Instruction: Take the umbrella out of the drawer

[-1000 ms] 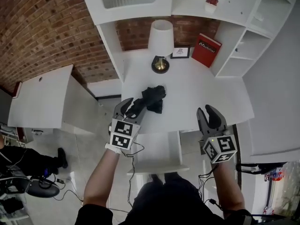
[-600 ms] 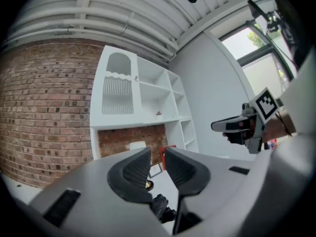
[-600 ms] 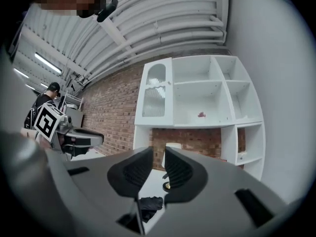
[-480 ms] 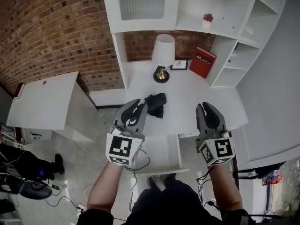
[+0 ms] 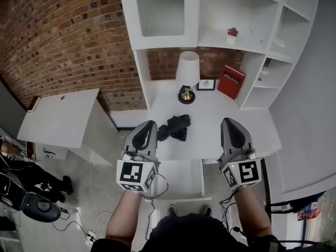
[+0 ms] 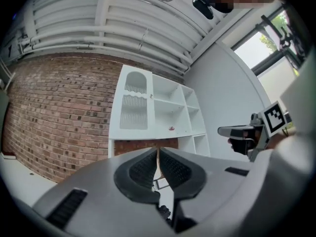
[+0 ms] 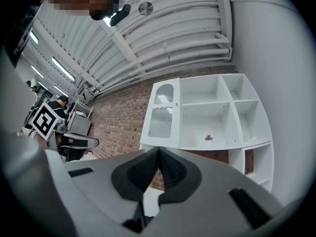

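Overhead view; gripper views toward shelves [image 6: 169, 101]

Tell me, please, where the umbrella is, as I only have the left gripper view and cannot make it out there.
Observer: The head view shows the black umbrella lying on the white desk, in front of the lamp, with neither gripper holding it.
Operator: Thank you. Is the drawer shut?
Observer: No, the drawer under the desk's front edge stands pulled open, and what shows of its inside is bare.
Operator: And how is the right gripper?
Observer: In its own view, the right gripper has its jaws together with nothing between them.
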{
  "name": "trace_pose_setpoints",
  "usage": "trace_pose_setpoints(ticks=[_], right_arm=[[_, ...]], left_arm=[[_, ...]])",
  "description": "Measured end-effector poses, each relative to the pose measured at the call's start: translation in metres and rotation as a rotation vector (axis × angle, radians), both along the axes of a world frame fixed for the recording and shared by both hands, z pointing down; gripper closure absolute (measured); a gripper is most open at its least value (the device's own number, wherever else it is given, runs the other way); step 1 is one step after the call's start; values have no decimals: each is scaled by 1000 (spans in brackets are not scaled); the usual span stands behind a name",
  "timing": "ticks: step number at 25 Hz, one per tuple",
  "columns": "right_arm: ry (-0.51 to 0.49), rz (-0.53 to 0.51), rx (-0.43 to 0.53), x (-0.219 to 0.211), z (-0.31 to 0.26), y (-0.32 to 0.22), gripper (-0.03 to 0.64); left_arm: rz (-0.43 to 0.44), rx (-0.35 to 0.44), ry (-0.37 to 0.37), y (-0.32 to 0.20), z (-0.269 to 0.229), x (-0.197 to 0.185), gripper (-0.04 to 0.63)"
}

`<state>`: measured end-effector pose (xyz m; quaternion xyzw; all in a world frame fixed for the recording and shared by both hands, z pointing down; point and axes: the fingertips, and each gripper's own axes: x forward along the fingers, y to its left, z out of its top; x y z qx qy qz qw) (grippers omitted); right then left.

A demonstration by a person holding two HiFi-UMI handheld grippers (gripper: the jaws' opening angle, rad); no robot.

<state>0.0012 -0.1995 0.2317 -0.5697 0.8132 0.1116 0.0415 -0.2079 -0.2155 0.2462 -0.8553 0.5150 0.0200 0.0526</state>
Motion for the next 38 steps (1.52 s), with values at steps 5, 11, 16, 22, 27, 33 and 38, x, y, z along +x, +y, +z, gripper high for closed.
trace_pose_setpoints(ticks=[5, 11, 16, 22, 27, 33, 38], right_arm=[[33, -41, 24, 23, -12, 4, 617], [20, -48, 58, 66, -22, 0, 617], [-33, -92, 60, 87, -20, -8, 617], [-78, -135, 58, 93, -18, -17, 617], [-79, -198, 68, 79, -16, -16, 617], [-43, -196, 54, 71, -11, -22, 617], [-30, -187, 53, 70, -8, -21, 617]], left_arm=[[-78, 21, -6, 5, -12, 16, 574], [-131, 45, 21, 4, -29, 50, 574], [-173, 55, -2, 5, -36, 66, 574], [-208, 55, -18, 9, -39, 71, 574], [-240, 29, -19, 8, -24, 63, 574], [-240, 30, -23, 3, -23, 59, 574], [-231, 34, -23, 1, -24, 61, 574]])
